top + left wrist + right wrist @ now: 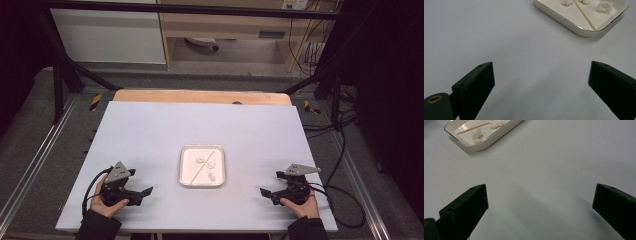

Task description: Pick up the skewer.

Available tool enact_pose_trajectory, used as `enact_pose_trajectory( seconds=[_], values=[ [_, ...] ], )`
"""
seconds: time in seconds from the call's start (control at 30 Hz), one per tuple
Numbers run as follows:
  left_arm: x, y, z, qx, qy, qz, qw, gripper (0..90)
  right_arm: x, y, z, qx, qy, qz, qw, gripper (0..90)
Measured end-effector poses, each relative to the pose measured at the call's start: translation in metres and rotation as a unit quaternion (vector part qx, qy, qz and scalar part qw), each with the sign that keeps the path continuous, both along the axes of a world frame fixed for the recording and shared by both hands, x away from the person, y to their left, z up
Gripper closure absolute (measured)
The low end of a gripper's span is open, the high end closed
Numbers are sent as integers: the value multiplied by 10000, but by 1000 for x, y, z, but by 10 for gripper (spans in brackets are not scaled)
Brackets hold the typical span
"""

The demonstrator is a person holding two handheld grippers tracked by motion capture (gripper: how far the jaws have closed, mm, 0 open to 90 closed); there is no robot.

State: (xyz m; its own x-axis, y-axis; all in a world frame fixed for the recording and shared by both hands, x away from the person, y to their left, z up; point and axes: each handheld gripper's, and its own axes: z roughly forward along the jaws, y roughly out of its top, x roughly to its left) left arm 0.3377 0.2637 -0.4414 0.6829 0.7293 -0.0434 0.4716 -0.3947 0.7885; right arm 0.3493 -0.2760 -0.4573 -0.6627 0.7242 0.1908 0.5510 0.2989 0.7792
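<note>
A small white tray (183,168) sits near the middle of the white table. A thin wooden stick (201,167) lies slantwise across it, among three small white lumps (211,176). My left gripper (145,194) rests low at the front left, held by a hand, jaws wide open and empty. My right gripper (263,193) rests at the front right, also open and empty. In the left gripper view the tray (564,20) lies ahead at the upper right with the stick (584,15). The right gripper view has the tray (484,143) at the upper left.
The white board (150,130) lies on a wooden tabletop (200,96) inside a black frame. Cables (345,200) trail off the right side. Bare white surface surrounds the tray on all sides.
</note>
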Motion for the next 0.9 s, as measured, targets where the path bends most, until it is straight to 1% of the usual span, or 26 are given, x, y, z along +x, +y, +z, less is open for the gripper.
enact_pose_trajectory(
  seconds=[0.07, 0.27, 0.4, 0.43, 0.57, 0.7, 0.9],
  values=[
    [0, 0, 0, 13, 24, -4, 10000, 65, 0, 0, 1, 52, 24, 1, 10000, 6],
    [0, -2, 1, 55, 21, -2, 10000, 66, 1, 0, 0, 64, 29, 17, 10000, 8],
    [0, -6, 2, 118, 20, -33, 9999, 62, 1, 0, 0, 52, 44, -17, 10000, 9],
    [0, -7, 2, 107, 28, -31, 9999, 62, 1, 0, 0, 58, 69, -12, 10000, 9],
    [0, -10, 3, 124, 25, -66, 9999, 58, 1, 1, 0, 35, 68, -10, 10000, 9],
    [0, -14, 4, 95, 30, -114, 9999, 53, 1, 1, 0, 34, 70, -28, 10000, 8],
    [0, -22, 5, 152, 36, -171, 9997, 52, 1, 0, 0, -1, 58, -32, 10000, 8]
  ],
)
